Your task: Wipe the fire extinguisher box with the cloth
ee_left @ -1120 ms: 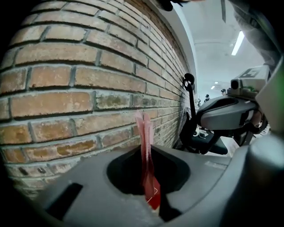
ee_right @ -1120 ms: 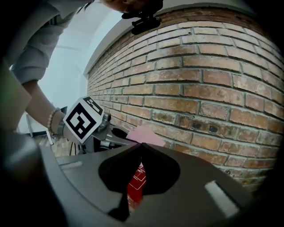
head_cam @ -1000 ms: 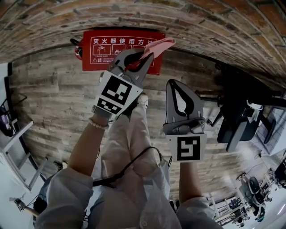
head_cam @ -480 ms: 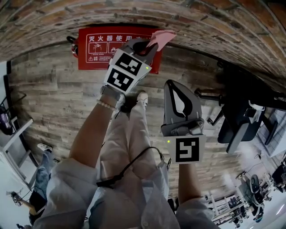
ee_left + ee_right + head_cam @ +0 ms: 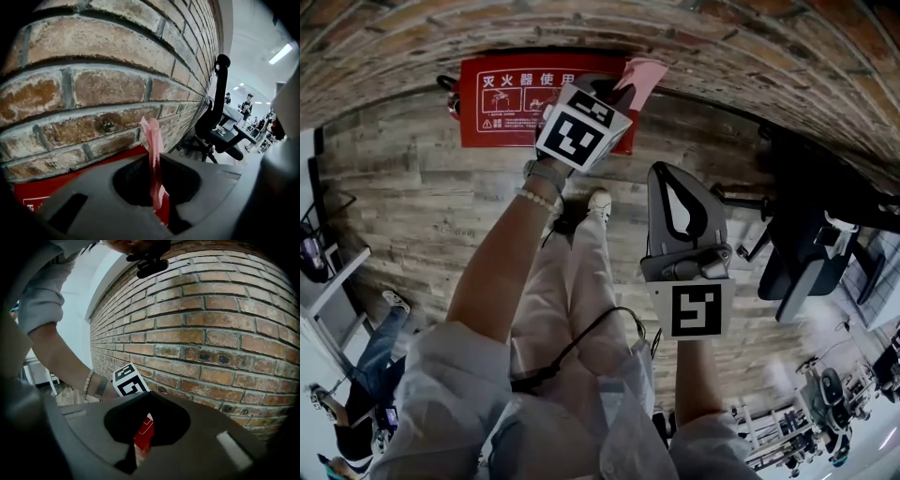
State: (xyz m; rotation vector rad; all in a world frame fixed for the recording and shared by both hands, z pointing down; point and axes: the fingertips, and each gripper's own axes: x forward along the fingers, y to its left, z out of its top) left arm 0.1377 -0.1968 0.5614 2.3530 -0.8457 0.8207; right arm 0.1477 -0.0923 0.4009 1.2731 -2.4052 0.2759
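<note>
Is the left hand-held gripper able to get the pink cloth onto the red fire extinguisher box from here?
Probably yes: the left hand-held gripper, shut on the pink cloth, is at the right end of the red fire extinguisher box, with nothing between them.

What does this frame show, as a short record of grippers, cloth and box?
left gripper: shut on thin pink cloth, above the box's right end
right gripper: shut, empty, short of the box
red rectangular fire extinguisher box: at the foot of the brick wall
cloth touching box: cannot tell
</note>
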